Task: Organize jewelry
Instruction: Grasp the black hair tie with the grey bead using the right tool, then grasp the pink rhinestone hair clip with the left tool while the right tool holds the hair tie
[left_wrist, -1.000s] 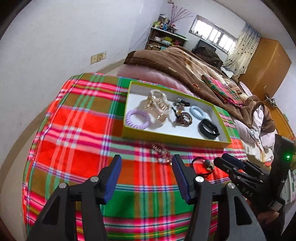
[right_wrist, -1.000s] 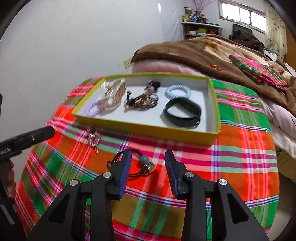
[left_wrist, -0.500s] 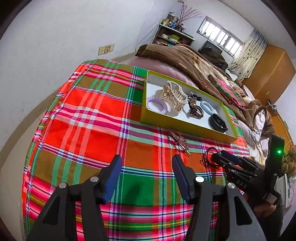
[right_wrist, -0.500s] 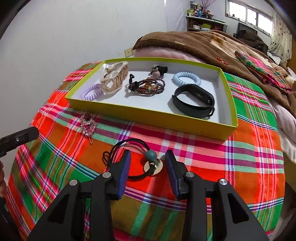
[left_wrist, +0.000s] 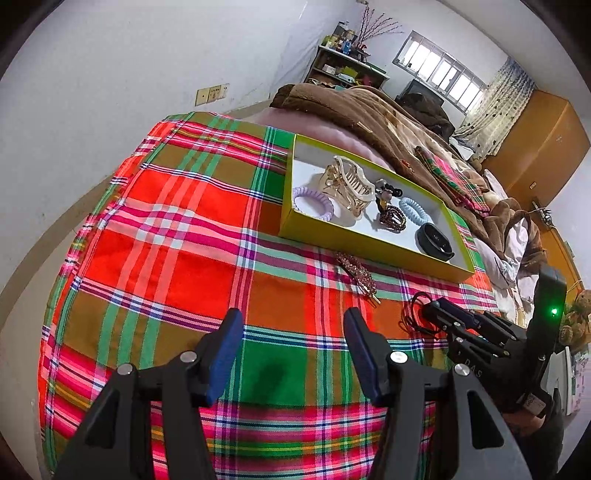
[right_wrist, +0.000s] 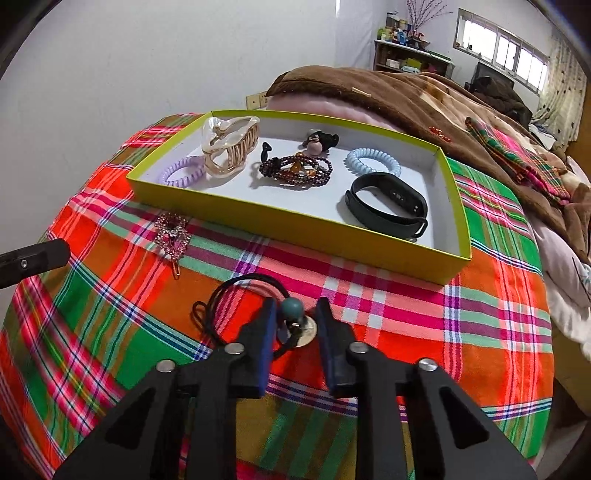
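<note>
The right tongs (right_wrist: 293, 325) sit low over the plaid red-and-green cloth (right_wrist: 424, 332), jaws narrowed but not clenched, straddling the teal bead and round metal charm of a black elastic hair tie (right_wrist: 236, 295); whether the pads touch the bead I cannot tell. The left tongs (left_wrist: 291, 339) hang released, jaws wide apart, holding nothing. A pink rhinestone hair clip (right_wrist: 171, 234) lies left of the tie, near the yellow-green shallow cardboard box (right_wrist: 295, 221) holding bracelets, coil ties and a black wristband (right_wrist: 388, 203)
</note>
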